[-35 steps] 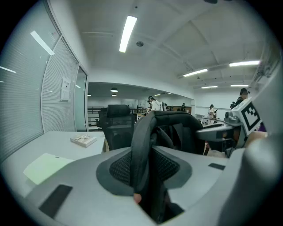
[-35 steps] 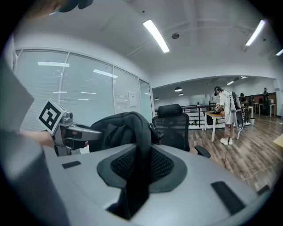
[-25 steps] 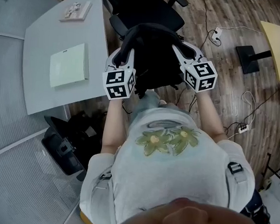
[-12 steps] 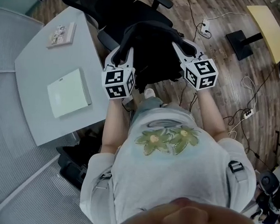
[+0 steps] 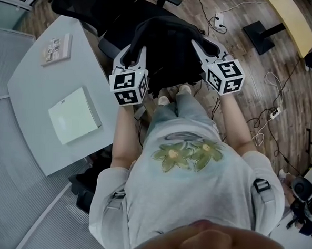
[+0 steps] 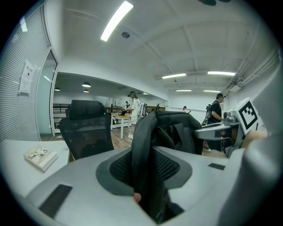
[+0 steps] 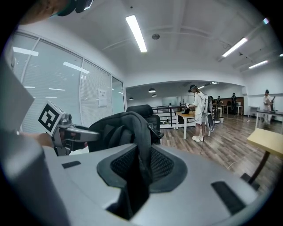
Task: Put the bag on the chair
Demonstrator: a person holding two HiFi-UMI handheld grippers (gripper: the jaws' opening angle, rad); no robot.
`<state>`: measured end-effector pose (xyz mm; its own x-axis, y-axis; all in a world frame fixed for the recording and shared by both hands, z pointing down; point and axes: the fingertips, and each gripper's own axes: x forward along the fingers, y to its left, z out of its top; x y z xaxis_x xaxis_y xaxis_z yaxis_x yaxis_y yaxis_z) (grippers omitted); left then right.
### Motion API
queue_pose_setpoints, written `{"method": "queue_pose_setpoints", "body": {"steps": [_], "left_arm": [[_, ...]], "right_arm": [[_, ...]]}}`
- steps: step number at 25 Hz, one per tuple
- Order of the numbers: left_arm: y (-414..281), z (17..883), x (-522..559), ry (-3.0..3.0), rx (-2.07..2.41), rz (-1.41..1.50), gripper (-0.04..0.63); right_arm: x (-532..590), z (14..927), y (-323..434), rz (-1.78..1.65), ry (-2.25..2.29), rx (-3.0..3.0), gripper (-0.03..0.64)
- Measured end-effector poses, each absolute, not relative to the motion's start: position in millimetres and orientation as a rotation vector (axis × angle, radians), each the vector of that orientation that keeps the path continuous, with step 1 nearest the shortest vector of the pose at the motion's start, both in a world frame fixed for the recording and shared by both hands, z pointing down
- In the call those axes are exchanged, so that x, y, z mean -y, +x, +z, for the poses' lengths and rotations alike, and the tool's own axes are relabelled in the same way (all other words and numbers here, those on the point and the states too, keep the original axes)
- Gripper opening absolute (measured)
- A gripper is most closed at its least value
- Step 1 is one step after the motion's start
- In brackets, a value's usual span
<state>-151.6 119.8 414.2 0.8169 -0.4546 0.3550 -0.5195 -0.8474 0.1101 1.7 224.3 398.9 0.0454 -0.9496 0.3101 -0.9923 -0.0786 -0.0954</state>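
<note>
1. 2 grippers hold the black bag (image 5: 168, 56) up: left gripper (image 5: 132, 54) at its left side, right gripper (image 5: 202, 47) at its right.
2. A black chair (image 5: 110, 13) stands just beyond the bag.
3. A green pad (image 5: 74, 115) lies on the grey table (image 5: 37, 88).

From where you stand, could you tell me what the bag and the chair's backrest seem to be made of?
Bag: black woven fabric, probably nylon; matte, draping in soft folds. Chair backrest: apparently black mesh; the room shows faintly through it.
</note>
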Motion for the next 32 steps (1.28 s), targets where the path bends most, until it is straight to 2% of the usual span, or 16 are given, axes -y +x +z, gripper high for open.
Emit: {"method": "queue_pose_setpoints", "body": {"steps": [17, 32], "left_arm": [[-80, 430, -86, 2.728, 0.878, 0.537, 0.135], [-18, 426, -52, 2.629, 1.131, 0.446, 0.135]], "right_arm": [[-176, 423, 86, 0.558, 2.037, 2.154, 0.083], [-105, 413, 164, 0.445, 1.807, 2.337, 0.084]]}}
